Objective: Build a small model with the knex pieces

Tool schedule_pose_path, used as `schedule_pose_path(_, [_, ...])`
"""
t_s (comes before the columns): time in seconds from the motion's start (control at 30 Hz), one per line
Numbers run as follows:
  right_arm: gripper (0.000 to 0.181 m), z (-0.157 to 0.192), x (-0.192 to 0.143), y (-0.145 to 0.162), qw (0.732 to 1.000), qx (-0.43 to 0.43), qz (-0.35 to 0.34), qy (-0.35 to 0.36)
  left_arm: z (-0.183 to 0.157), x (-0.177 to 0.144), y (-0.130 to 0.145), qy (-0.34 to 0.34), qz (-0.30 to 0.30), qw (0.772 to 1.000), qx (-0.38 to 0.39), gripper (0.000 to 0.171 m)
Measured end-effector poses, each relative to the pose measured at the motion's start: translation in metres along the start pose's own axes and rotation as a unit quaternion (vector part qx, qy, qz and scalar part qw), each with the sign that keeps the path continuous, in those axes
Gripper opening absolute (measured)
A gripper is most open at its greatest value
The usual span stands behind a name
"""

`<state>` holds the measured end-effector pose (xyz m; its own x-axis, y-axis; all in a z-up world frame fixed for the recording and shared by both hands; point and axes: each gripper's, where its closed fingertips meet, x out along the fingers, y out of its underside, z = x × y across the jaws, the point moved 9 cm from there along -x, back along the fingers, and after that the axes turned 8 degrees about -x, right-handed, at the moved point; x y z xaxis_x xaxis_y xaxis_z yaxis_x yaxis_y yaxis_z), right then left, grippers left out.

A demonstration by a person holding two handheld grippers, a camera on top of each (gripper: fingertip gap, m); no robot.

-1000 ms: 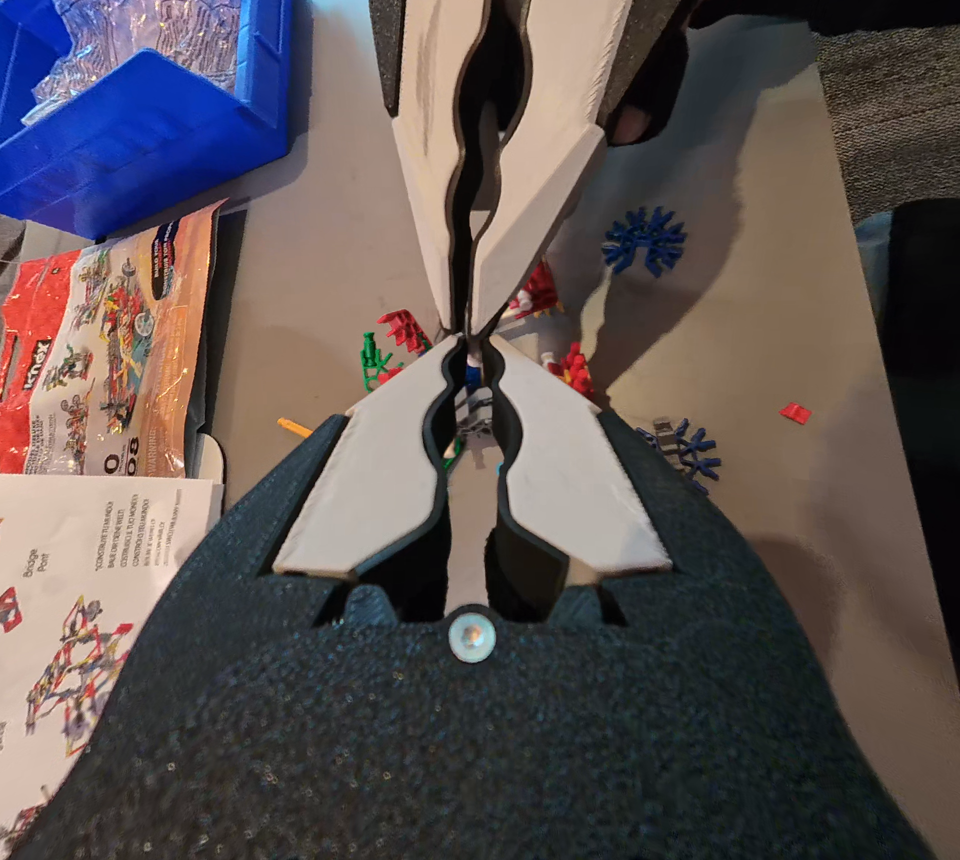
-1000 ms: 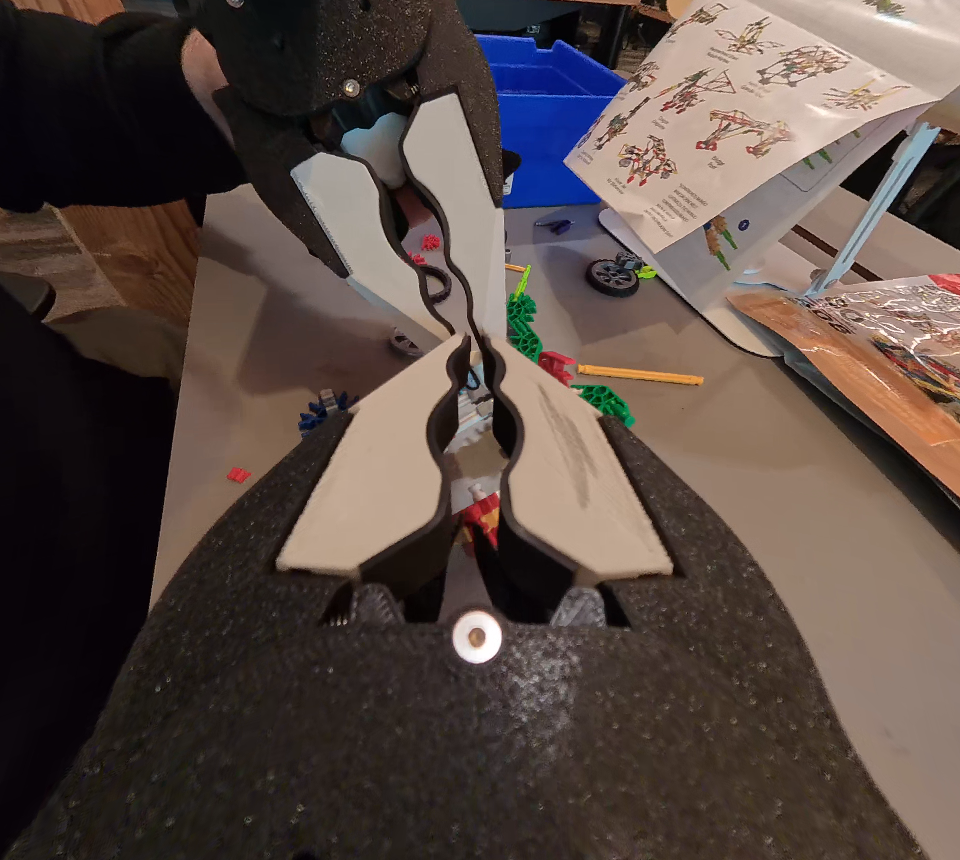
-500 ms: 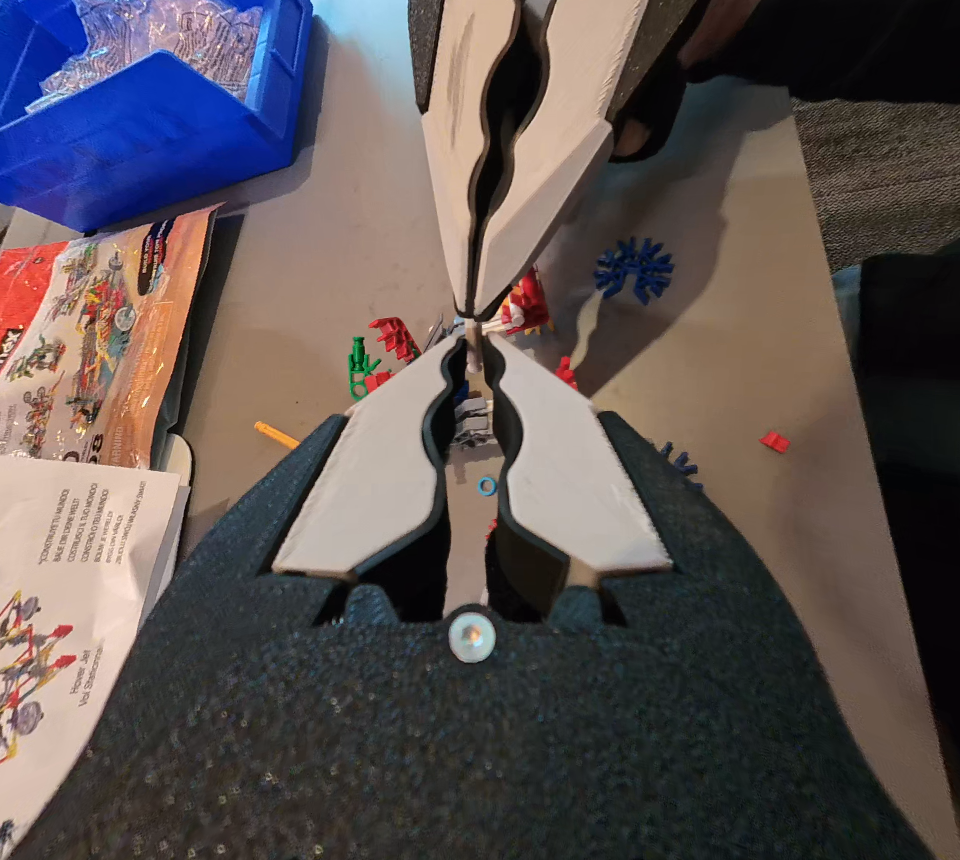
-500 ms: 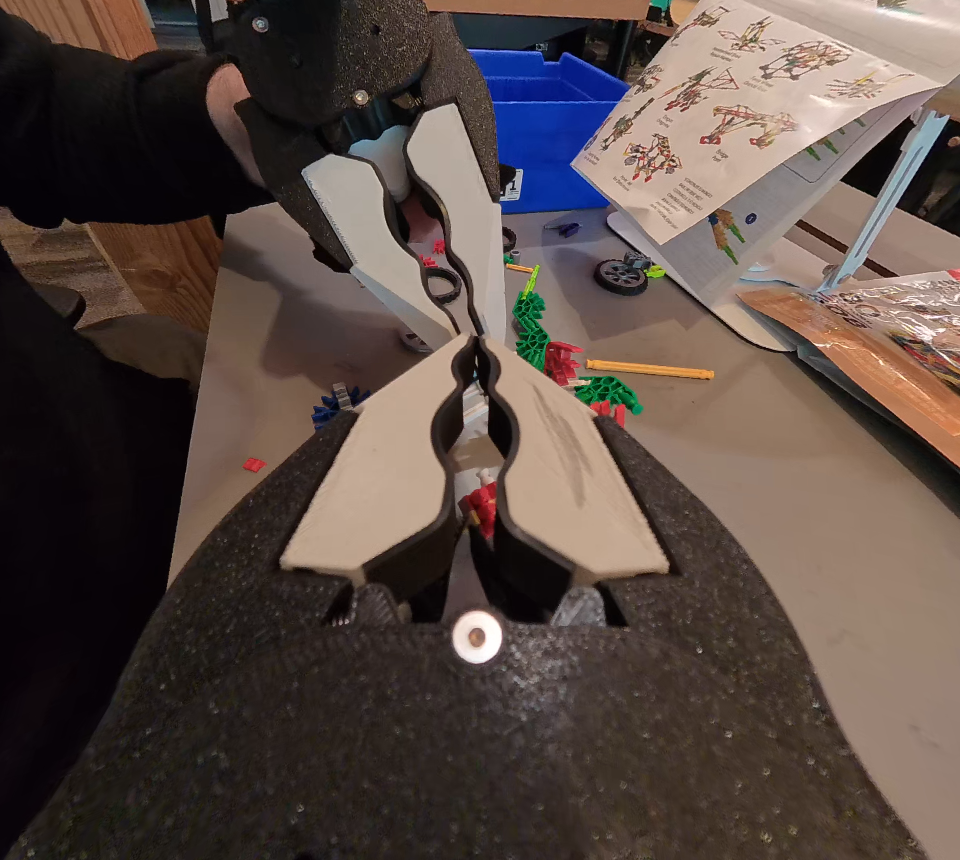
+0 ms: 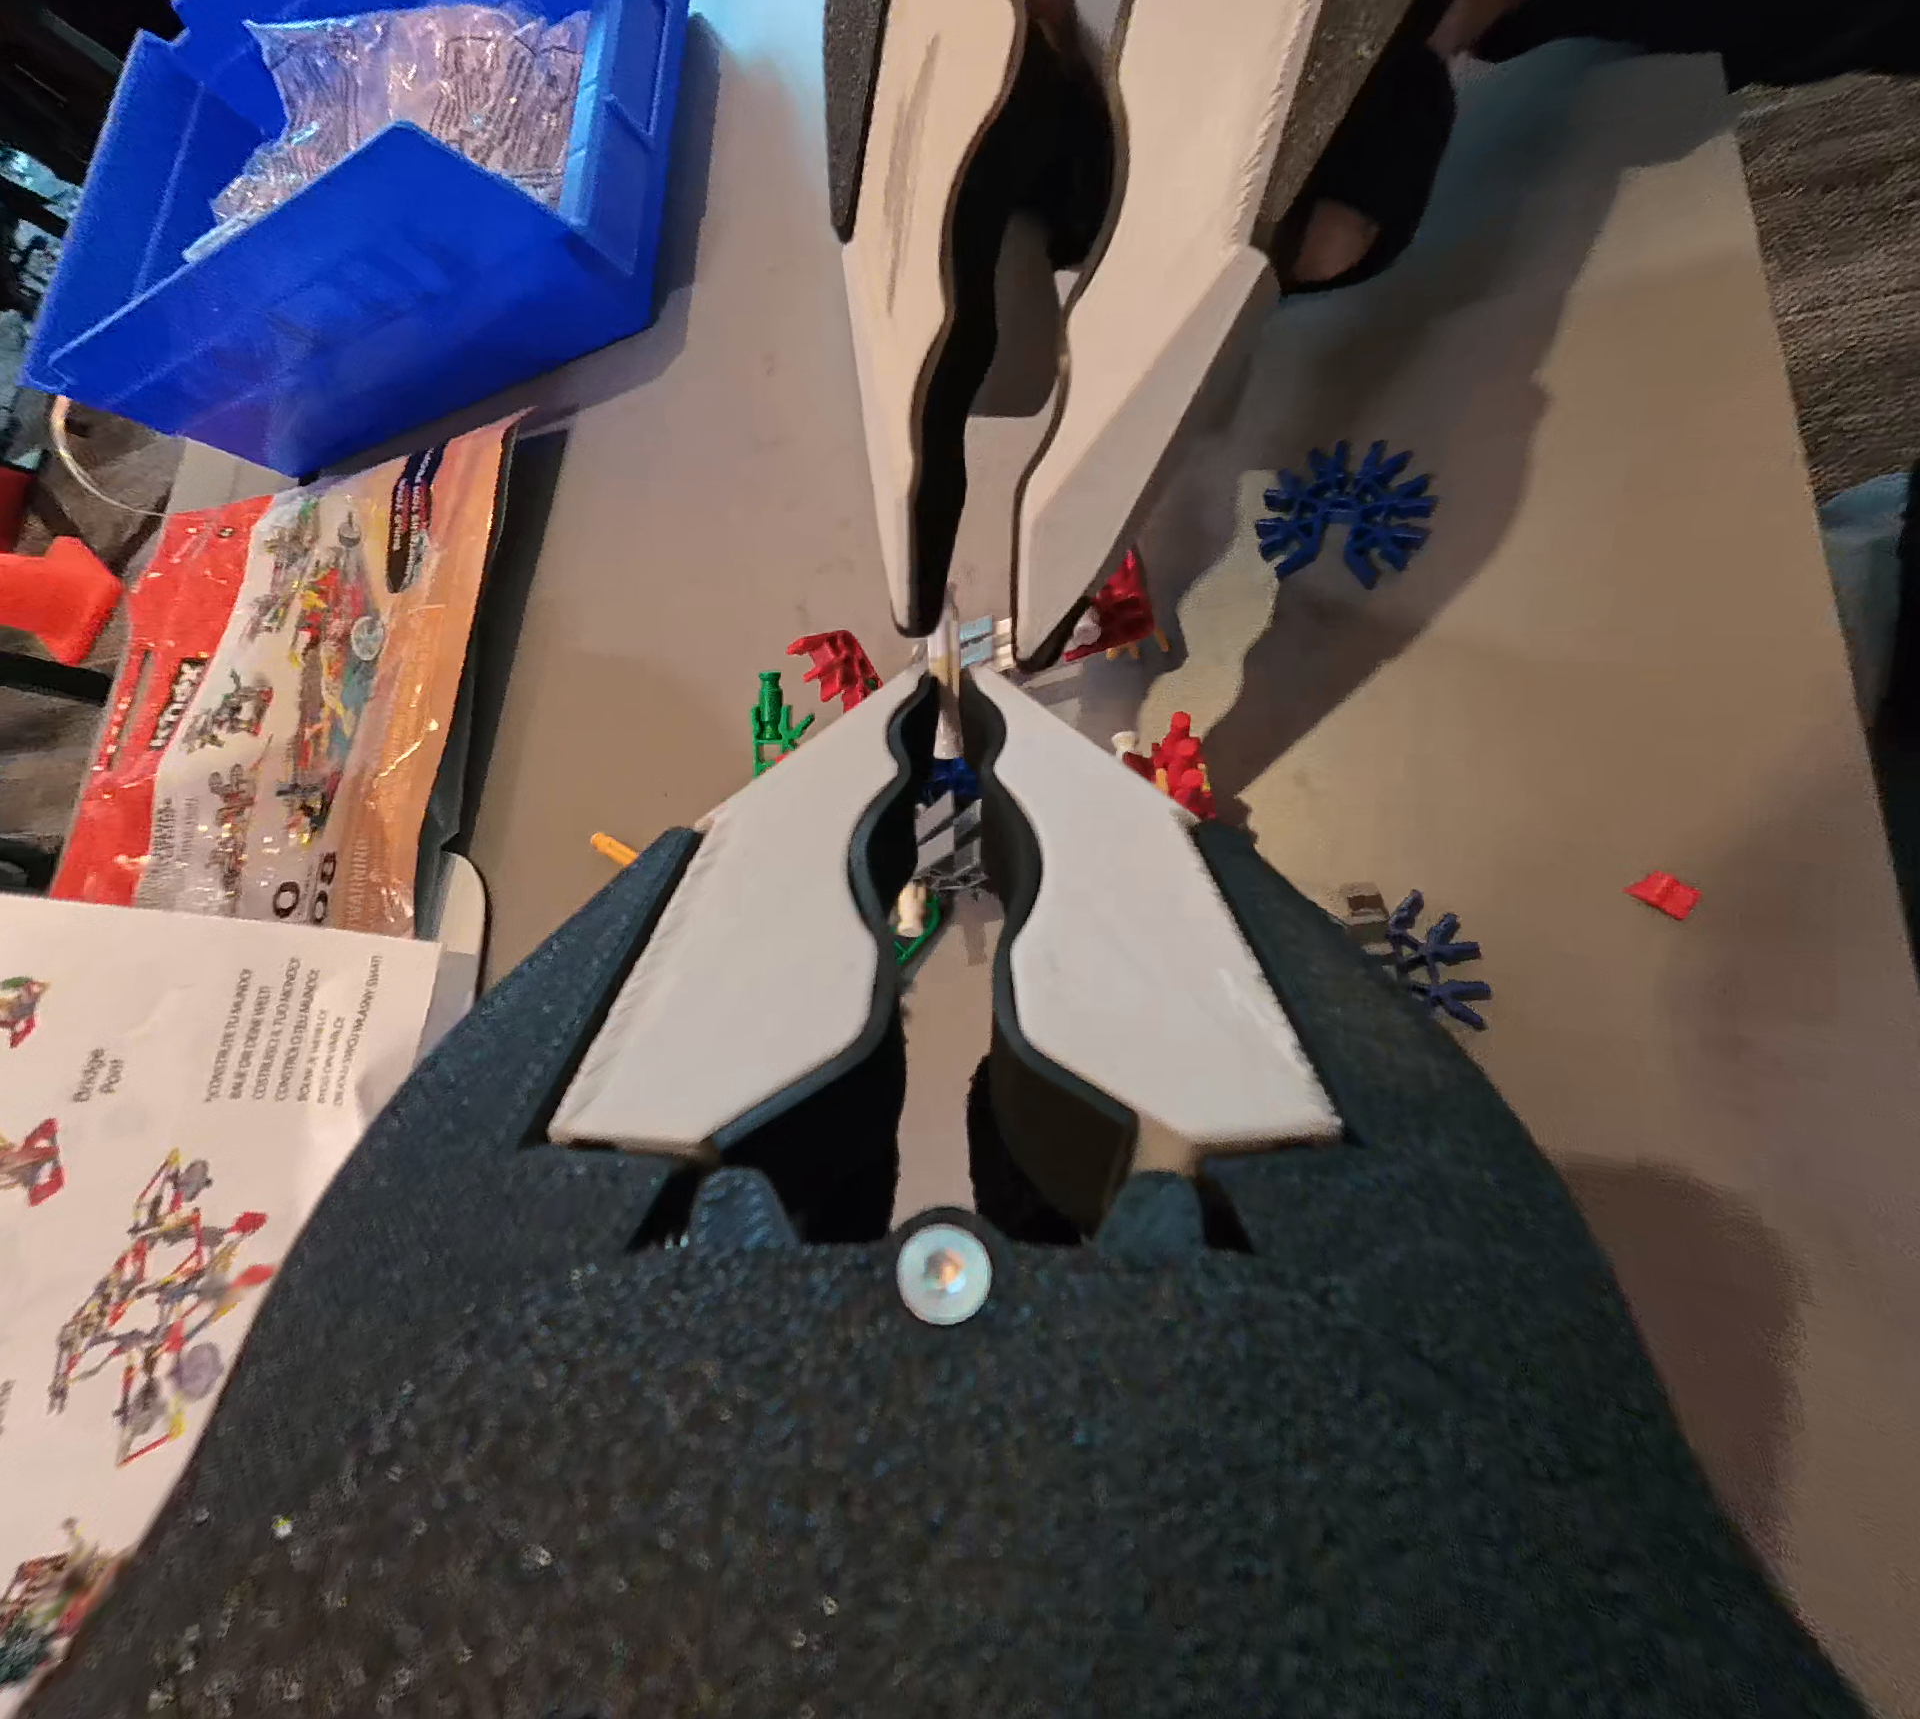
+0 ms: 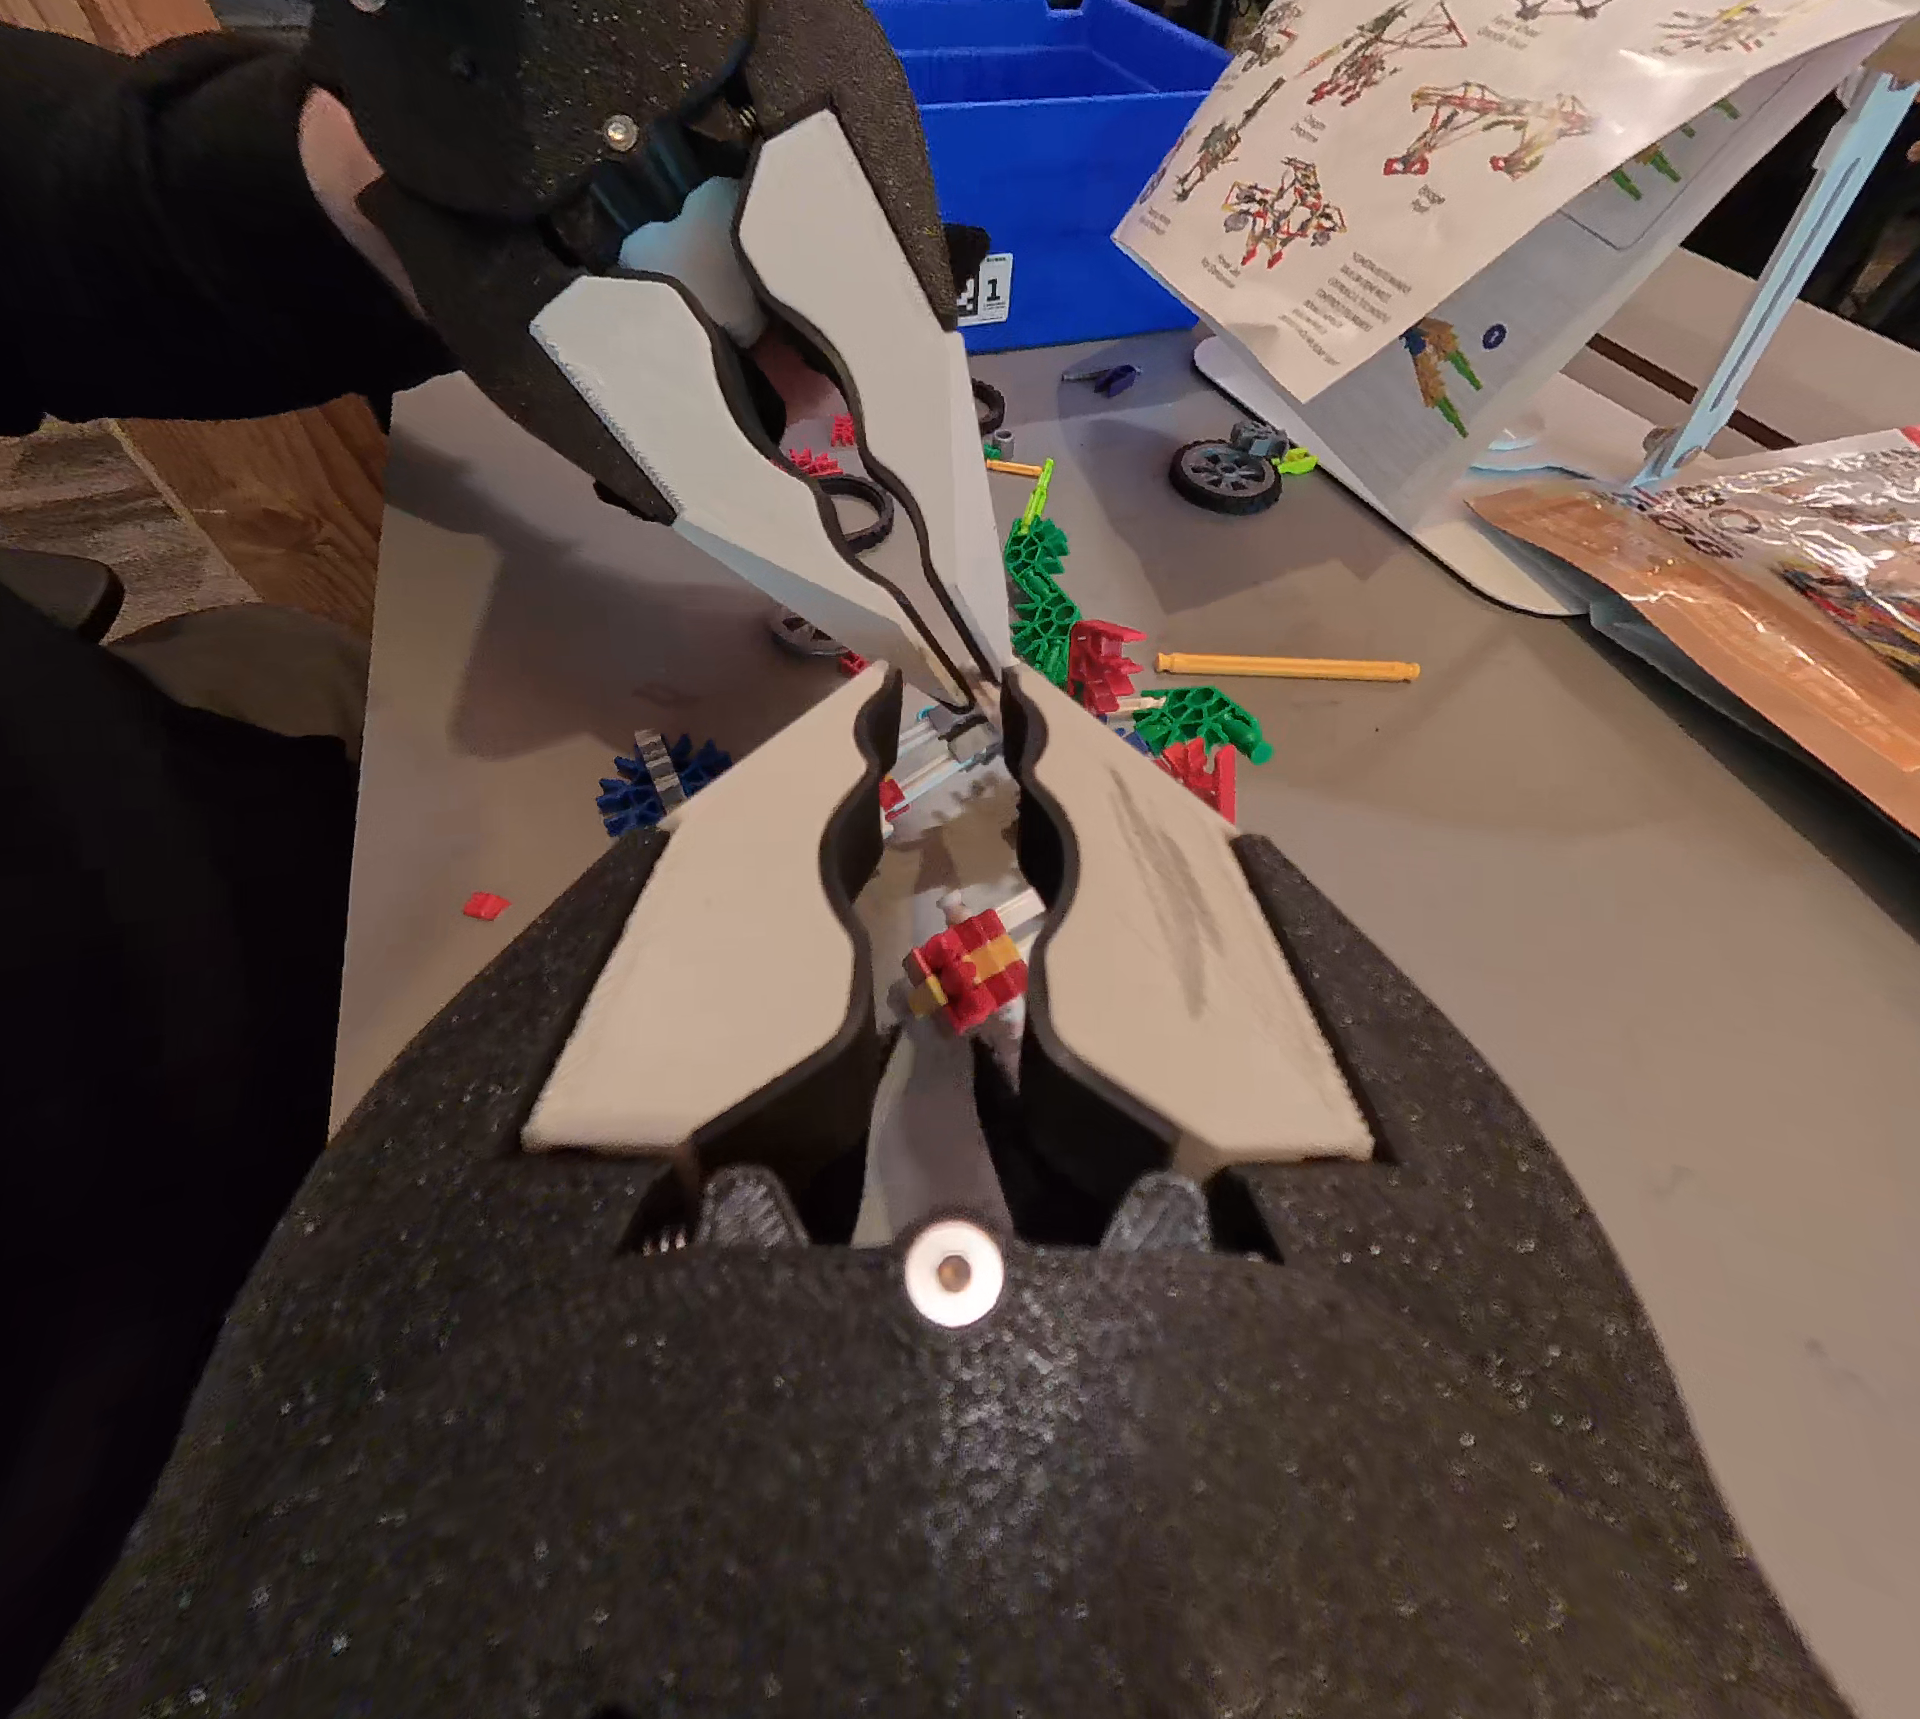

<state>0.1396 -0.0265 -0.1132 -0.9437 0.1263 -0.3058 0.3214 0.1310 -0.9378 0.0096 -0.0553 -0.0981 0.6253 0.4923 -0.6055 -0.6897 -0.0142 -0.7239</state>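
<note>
two pairs of white-faced, black foam-bodied tongs meet tip to tip above a grey tabletop [image 5: 1558, 838] strewn with plastic construction-toy pieces. the left tongs [image 5: 943, 680] are clenched on a thin pale rod [image 5: 943, 719] that runs up between their tips; the right tongs [image 5: 968, 630], reaching in from the far side in the left wrist view, stand slightly parted around a small grey connector piece [image 5: 982, 635] at the rod's end, and whether they actually press on it cannot be told. in the right wrist view the right tongs [image 6: 948, 682] show the same narrow gap, with the left tongs [image 6: 982, 672] angled down into it from the upper left.

under the tips lies a small assembly of white rods with red-and-yellow connectors [image 6: 966, 968] (only partly seen through the gap). nearby sit green fan-shaped connectors [image 6: 1039, 589], a yellow plastic rod [image 6: 1288, 667], a small black wheel with grey hub [image 6: 1226, 474], a blue snowflake-shaped connector [image 5: 1345, 516] and a tiny red clip [image 5: 1662, 895]. a blue plastic bin [image 5: 343, 298] holding crumpled clear bags stands at the tabletop's far left corner, beside an orange printed foil bag [image 5: 281, 693] and a white illustrated instruction sheet [image 5: 156, 1150].
</note>
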Motion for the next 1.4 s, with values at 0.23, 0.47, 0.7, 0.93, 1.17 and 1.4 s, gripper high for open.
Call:
schedule_pose_path(0.23, [0.012, 0.002, 0.002, 0.004, 1.000, 0.006, 0.012, -0.004, -0.008, 0.002, 0.000, -0.027, 0.017, 0.998, 0.046, 0.003])
schedule_pose_path(0.47, [0.000, 0.003, 0.001, 0.005, 1.000, -0.006, 0.008, -0.013, -0.008, 0.002, 0.001, -0.028, 0.009, 0.998, 0.052, 0.003])
schedule_pose_path(0.7, [0.009, 0.000, 0.000, 0.007, 1.000, 0.004, 0.007, 0.000, -0.005, 0.001, 0.002, -0.032, -0.001, 0.998, 0.045, 0.000])
schedule_pose_path(0.93, [0.019, -0.005, 0.001, 0.010, 1.000, 0.021, 0.016, 0.010, -0.006, 0.002, 0.004, -0.039, 0.008, 0.997, 0.064, 0.000])
schedule_pose_path(1.17, [0.022, -0.011, 0.001, 0.015, 0.998, 0.051, 0.029, 0.010, -0.003, -0.001, 0.006, -0.040, 0.000, 0.997, 0.062, 0.000])
schedule_pose_path(1.4, [0.022, -0.015, -0.001, 0.019, 0.996, 0.083, 0.032, -0.019, -0.007, -0.002, 0.006, -0.049, 0.002, 0.995, 0.092, 0.000])
